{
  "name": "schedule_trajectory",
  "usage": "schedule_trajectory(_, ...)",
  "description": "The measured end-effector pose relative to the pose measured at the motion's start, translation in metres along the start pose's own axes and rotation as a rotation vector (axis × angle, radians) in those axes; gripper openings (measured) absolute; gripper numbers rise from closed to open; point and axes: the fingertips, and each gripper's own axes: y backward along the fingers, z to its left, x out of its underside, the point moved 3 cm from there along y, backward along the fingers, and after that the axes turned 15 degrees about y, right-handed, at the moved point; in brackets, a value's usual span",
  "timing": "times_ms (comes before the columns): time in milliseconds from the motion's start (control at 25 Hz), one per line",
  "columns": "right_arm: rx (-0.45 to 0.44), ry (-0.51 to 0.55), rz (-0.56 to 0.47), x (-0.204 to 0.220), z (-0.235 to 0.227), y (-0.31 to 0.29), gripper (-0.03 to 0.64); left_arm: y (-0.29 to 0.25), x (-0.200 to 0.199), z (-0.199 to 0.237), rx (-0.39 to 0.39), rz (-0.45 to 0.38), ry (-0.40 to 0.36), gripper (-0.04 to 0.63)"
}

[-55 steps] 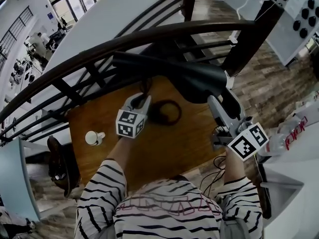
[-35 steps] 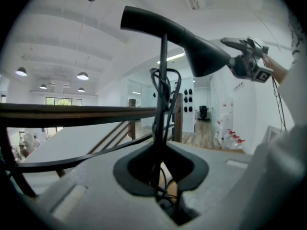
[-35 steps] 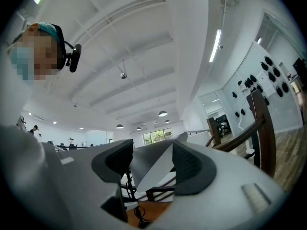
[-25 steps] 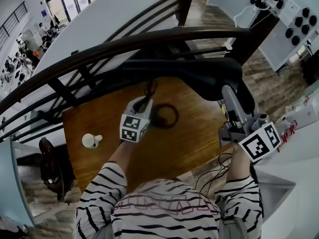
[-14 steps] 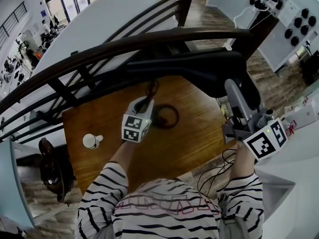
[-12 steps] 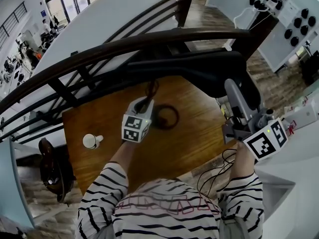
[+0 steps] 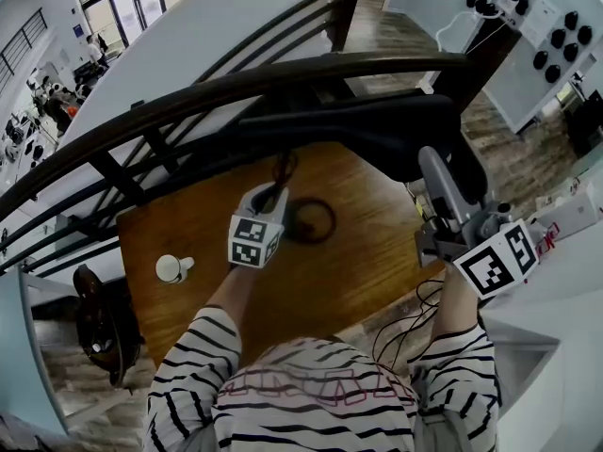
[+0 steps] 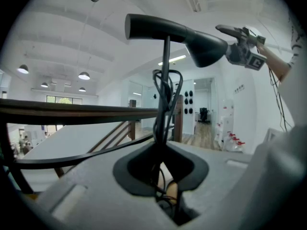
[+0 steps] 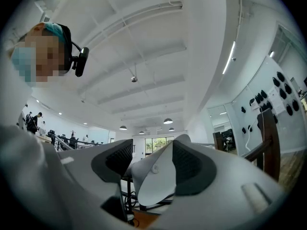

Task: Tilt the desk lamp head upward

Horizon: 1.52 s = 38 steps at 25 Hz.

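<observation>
Two-handed hold on a black desk lamp (image 7: 358,130), viewed steeply from above. Stands on a small wooden bench (image 7: 358,271) beside a dark stair railing (image 7: 188,102), with the long dark lamp head (image 8: 192,35) reaching level above the bench toward the right. Clamps the thin upright stem (image 8: 165,80), cable (image 8: 157,87) looped round it, low down in the closed jaws of the left gripper (image 7: 273,194). Pinches the flared shade end of the head in the closed jaws of the right gripper (image 7: 431,163), angled slightly upward. Looks light and rigid, probably pivoting on a stiff joint atop the stem. Likely best lifted at that far shade end for leverage, with the stem braced against tipping. Calls for a gentle squeeze on the thin, smooth rim; could slip or dent.
</observation>
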Motion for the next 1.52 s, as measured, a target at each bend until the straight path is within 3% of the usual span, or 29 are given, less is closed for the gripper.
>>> schedule_trajectory(240,0.009,0.003,-0.024,0.002,-0.001,0.003,0.247,-0.001,0.000,0.000,0.031,0.022,-0.011,0.056)
schedule_trajectory(440,0.026,-0.020,-0.012,0.008,-0.002,0.010,0.247,0.005,0.001,-0.009,0.064,0.058,-0.031,0.140)
schedule_trajectory(680,0.069,-0.058,0.010,0.024,0.004,0.027,0.247,0.027,0.005,-0.010,0.061,0.077,-0.050,0.146)
schedule_trajectory(1240,0.119,-0.166,0.105,0.093,0.069,0.055,0.240,0.105,-0.021,-0.015,0.113,-0.036,-0.037,0.145)
schedule_trajectory(1520,0.138,-0.209,0.171,0.129,0.115,0.062,0.166,0.147,-0.027,-0.023,0.166,-0.087,-0.028,0.129)
